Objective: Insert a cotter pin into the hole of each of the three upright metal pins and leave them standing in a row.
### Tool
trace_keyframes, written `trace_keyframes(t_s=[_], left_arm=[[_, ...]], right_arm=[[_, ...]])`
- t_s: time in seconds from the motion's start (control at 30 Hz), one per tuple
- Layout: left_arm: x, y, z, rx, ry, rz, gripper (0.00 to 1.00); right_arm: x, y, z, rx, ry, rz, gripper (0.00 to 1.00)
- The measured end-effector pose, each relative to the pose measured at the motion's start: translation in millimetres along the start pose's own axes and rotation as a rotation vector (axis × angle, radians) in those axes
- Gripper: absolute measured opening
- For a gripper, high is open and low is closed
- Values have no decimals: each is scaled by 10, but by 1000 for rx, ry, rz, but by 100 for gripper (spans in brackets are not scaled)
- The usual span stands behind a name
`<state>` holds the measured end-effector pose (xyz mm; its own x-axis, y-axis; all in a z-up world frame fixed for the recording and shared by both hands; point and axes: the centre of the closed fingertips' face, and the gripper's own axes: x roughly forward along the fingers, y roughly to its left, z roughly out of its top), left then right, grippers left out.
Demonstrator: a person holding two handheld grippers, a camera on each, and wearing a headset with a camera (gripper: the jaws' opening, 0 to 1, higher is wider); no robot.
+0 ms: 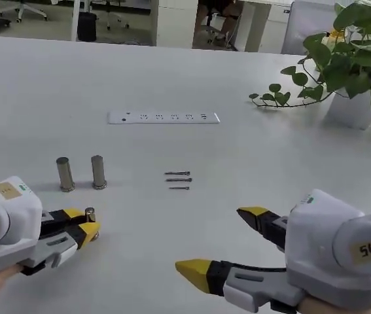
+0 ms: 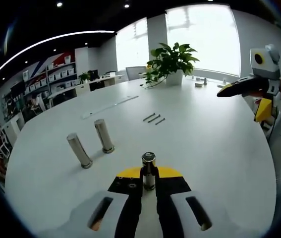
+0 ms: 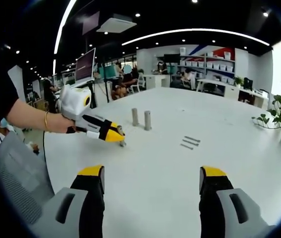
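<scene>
Two metal pins (image 1: pixel 65 174) (image 1: pixel 98 172) stand upright side by side on the white table (image 1: pixel 250 150). A third metal pin (image 1: pixel 90 215) (image 2: pixel 148 170) is upright between the yellow jaw tips of my left gripper (image 1: pixel 84 222), which is shut on it near the table's front left. Three cotter pins (image 1: pixel 178 180) (image 2: pixel 153 118) (image 3: pixel 190 142) lie in a small stack at the table's middle. My right gripper (image 1: pixel 224 241) (image 3: pixel 152 173) hovers open at the front right with nothing between its jaws.
A white power strip (image 1: pixel 164 118) lies flat behind the cotter pins. A potted plant (image 1: pixel 349 72) in a white pot stands at the back right. Office chairs and desks lie beyond the far edge.
</scene>
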<state>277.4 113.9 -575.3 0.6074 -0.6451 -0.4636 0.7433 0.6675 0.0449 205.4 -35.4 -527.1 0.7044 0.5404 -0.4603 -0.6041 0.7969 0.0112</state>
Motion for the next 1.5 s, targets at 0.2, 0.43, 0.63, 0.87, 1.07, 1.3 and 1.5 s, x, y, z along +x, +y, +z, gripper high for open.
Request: trace_keyframes(t_s=[0.2,0.43,0.63,0.87,1.07,1.3,1.5], left_arm=[[15,2,6,-2,-1,6,6],[35,3,9,2,3,17,7],[58,-10,15,0,10,19,13],[24,17,42,-30,17,51,28],[-83,19,47,-85,17,67,38],[-230,-3,31,-110,35,84,51],[-351,62,73,-198,20,129,61]], right_arm=[[8,9,-13,-2,5,1,76],[5,0,-20,-6,8,2,75],[-2,-6,-29,-1,10,3,74],[0,-41,2,-27,19,16,72],[77,-177,65,-93,44,36,66],[220,-355,140,-114,90,65,61],[372,-475,170,-158,145,99,54]])
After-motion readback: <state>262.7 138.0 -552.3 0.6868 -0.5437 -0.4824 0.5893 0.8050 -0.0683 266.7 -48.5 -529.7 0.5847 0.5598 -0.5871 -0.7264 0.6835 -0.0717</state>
